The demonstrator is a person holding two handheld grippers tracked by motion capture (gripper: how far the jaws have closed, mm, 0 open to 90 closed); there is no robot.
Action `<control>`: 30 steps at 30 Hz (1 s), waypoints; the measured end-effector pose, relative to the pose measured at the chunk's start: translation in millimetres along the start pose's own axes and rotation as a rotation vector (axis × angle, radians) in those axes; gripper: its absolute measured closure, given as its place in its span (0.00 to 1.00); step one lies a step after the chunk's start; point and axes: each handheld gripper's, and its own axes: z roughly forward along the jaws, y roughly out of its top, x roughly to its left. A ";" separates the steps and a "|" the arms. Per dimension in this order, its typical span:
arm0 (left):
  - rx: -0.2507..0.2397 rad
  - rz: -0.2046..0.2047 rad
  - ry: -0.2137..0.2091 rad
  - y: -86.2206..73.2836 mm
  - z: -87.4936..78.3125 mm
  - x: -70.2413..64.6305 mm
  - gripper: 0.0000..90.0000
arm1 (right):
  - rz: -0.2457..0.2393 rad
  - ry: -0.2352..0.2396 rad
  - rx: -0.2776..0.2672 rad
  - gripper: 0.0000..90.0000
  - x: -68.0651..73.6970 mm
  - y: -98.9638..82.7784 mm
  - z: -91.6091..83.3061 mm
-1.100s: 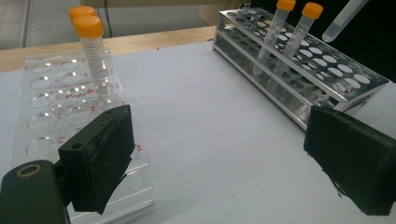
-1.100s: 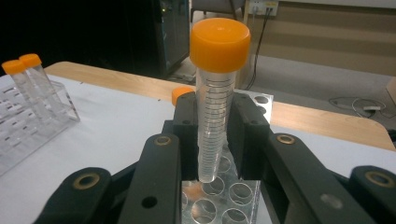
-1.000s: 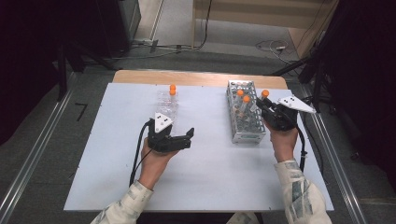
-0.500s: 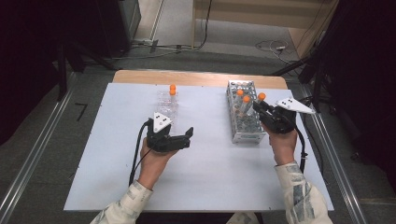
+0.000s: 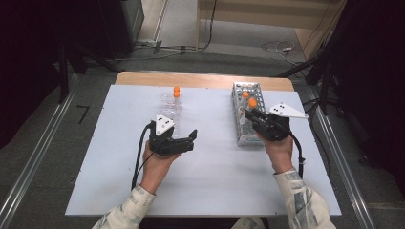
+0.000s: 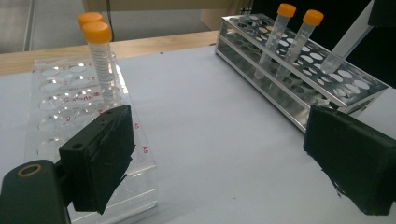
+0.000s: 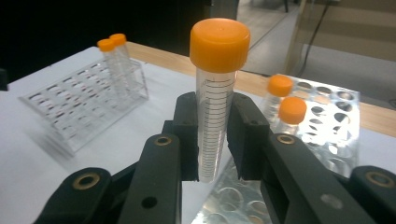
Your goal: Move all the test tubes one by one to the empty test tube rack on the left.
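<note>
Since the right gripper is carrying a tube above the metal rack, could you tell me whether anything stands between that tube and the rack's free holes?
Nothing visible does. The tube, clamped in the right gripper, hangs over open holes of the metal rack; the two racked tubes stand farther along.

Table (image 5: 210,191) w/ pale blue-white top, wood edge at far side. On it: clear plastic rack (image 5: 171,106) left of centre, metal rack (image 5: 247,114) at right, well apart
</note>
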 end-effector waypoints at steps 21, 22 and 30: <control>-0.009 0.001 -0.005 1.3 -1.9 -1.2 0.10 | -0.071 0.119 0.072 0.80 45.6 -12.6 21.9; -0.009 0.001 -0.005 1.4 -2.0 -1.5 0.10 | -0.075 0.124 0.075 0.80 47.5 -13.6 23.4; -0.017 0.013 -0.025 2.0 -2.8 -6.9 0.13 | -0.110 0.172 0.126 0.80 67.7 -25.2 38.2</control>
